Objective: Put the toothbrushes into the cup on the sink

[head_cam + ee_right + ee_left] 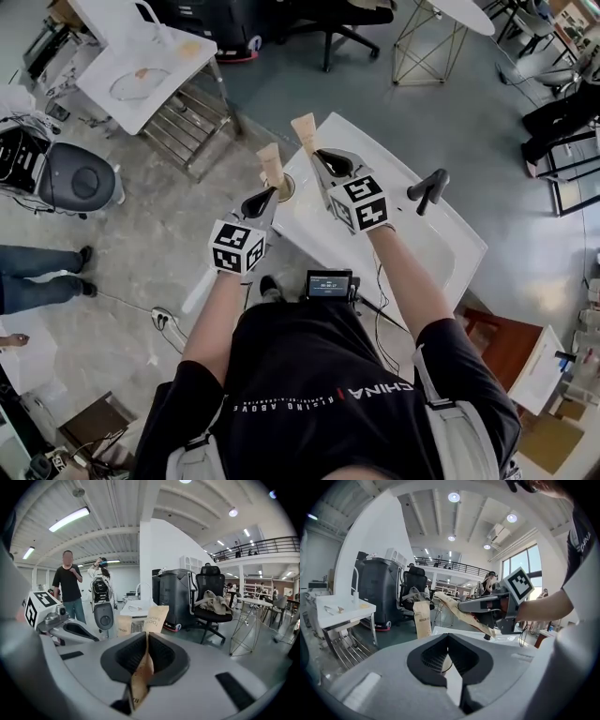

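Head view. Left tool (268, 190) closed to a thin slit on the left toothbrush pack (271, 166), a flat kraft-paper sleeve. Long axis straight away from the person, free end toward the top of the picture, in line with the left edge of the white sink (427, 246). Right tool (316, 153) just beside it, likewise pinched shut on the right toothbrush pack (304, 131). Long axis away from the person and leaning a little left, free end past the sink's far-left corner. Round rim (285, 188) at the sink's edge next to the left pack (the cup, most likely, though mostly hidden). Black faucet (428, 190) well off to the right.

Left gripper view. Jaws almost together, a pale strip pressed between the pads. Upper end of the left toothbrush pack (423, 619) upright beyond the tips, printed side to the camera. Right tool across the frame at the right, its pack slanting from upper left down to lower right.

Right gripper view. Jaws tight on the right toothbrush pack (142, 677), gripped along its lower part. Long axis rising out of the jaws, top end tilted slightly right, print facing the camera. Left tool low at the left, its pack upright alongside.
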`<state>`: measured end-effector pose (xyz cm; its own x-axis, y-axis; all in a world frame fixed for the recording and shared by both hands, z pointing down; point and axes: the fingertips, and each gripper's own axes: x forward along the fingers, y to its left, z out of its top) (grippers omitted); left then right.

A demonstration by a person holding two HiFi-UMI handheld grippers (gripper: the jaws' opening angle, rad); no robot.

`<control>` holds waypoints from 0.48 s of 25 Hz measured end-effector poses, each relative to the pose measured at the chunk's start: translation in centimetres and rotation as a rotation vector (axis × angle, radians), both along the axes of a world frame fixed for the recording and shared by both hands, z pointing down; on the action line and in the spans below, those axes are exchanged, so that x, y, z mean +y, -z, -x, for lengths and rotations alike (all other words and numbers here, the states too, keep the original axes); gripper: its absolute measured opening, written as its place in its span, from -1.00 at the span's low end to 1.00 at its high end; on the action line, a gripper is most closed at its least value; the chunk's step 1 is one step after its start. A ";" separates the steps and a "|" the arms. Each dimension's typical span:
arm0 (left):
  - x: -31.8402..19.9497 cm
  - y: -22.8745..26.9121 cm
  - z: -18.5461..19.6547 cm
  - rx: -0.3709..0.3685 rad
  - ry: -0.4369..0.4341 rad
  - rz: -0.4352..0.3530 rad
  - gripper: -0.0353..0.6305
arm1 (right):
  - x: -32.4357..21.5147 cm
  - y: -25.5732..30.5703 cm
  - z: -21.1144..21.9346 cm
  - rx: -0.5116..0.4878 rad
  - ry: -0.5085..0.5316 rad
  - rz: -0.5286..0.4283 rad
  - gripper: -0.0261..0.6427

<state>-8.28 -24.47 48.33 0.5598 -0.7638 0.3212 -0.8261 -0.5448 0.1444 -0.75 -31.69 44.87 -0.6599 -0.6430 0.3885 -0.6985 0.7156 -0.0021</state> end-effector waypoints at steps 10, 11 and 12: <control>0.2 0.6 1.3 -0.003 0.012 -0.006 -0.87 | 2.3 1.8 2.9 -0.098 0.068 -0.046 -0.83; 0.1 0.7 1.5 -0.003 0.015 -0.007 -0.87 | 2.4 1.9 3.4 -0.110 0.079 -0.056 -0.83; 0.1 0.8 1.7 -0.004 0.018 -0.009 -0.87 | 2.4 2.1 3.9 -0.121 0.090 -0.067 -0.83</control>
<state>-9.96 -24.36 47.57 0.5451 -0.7765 0.3162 -0.8361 -0.5313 0.1365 -4.63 -29.28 42.79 -0.7555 -0.6008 0.2611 -0.6290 0.7767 -0.0330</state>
